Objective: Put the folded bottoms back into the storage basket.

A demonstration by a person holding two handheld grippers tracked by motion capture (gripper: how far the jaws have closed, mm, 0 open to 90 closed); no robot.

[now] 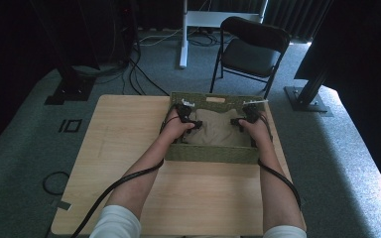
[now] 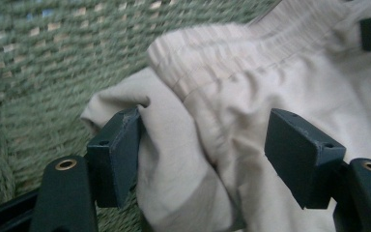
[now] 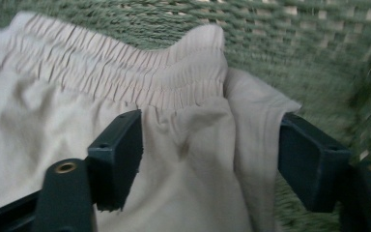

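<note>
A beige garment [image 1: 213,130] with an elastic gathered waistband lies inside a green woven basket [image 1: 211,153] at the far middle of the wooden table. Both hands reach into the basket. My left gripper [image 1: 191,119] sits over the garment's left end and my right gripper [image 1: 240,121] over its right end. In the left gripper view the jaws [image 2: 203,130] stand wide apart around a fold of the cloth [image 2: 251,72], with the basket wall [image 2: 38,63] behind. In the right gripper view the jaws [image 3: 207,125] also stand wide, with the cloth [image 3: 183,183] between them below the waistband and the basket wall [image 3: 294,48] beyond.
The table [image 1: 129,148] has bare wood in front of and to the left of the basket. On the carpet beyond stand a black folding chair [image 1: 253,49], a white desk leg [image 1: 183,34] and black stand bases [image 1: 307,99]. Cables trail from both grippers along the forearms.
</note>
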